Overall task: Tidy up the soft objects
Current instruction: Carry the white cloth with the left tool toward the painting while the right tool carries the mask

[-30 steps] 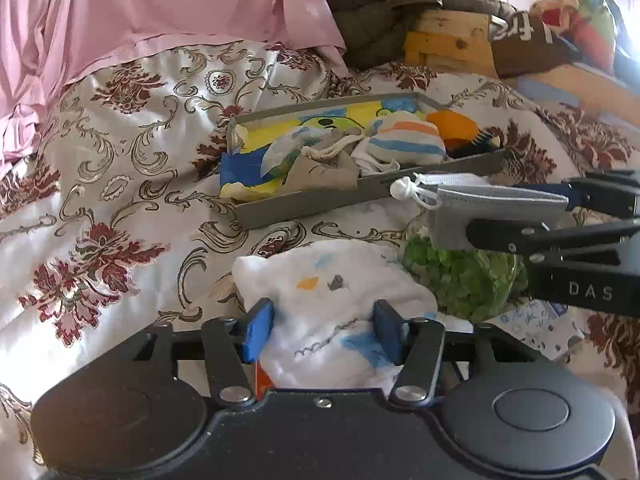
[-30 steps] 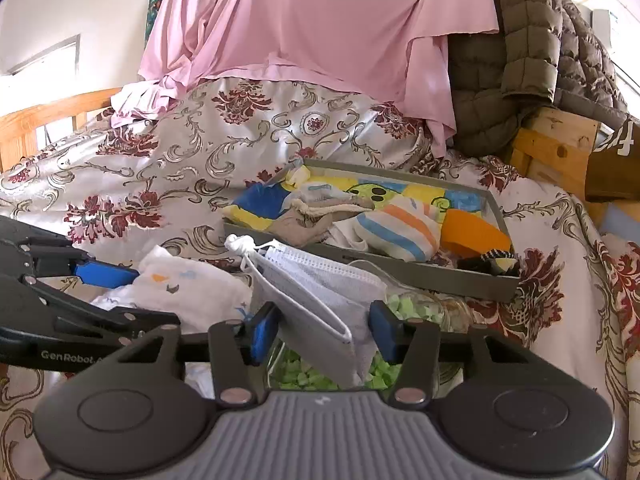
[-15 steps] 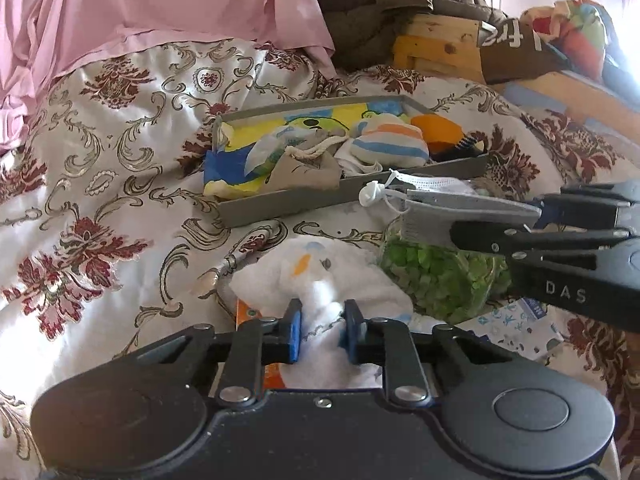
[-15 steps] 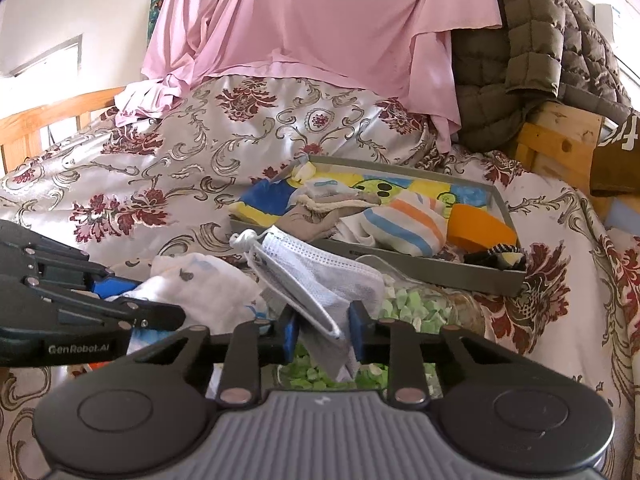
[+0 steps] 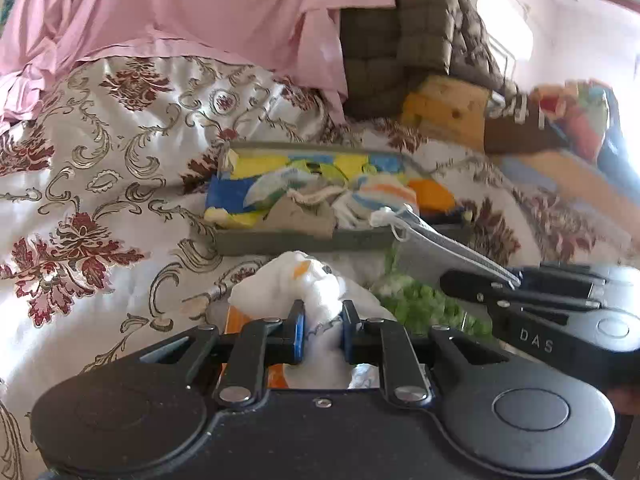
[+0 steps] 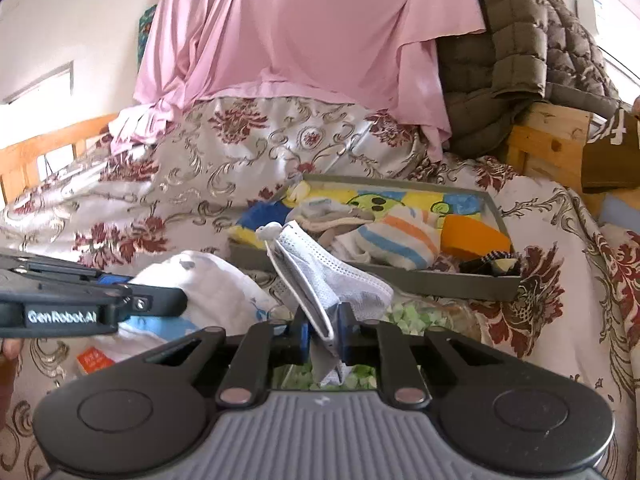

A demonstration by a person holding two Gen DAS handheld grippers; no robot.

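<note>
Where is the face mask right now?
The face mask is pinched in the right claw, whose jaws have just closed on it. It sticks up over the green bag, just in front of the gray tray.

1. Bedspread (image 5: 100, 184): glossy, satiny floral cloth.
2. White cloth (image 5: 296, 280): soft, matt, crumpled.
3. Face mask (image 6: 320, 280): pleated, matt non-woven fabric.
4. Tray (image 6: 440, 280): matt grey.
5. Bed frame (image 6: 552, 148): bare knotty wood.

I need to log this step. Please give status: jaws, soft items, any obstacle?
Left gripper jaws just closed on white cloth. Right gripper jaws just closed on face mask. Grey tray ahead, path clear.
</note>
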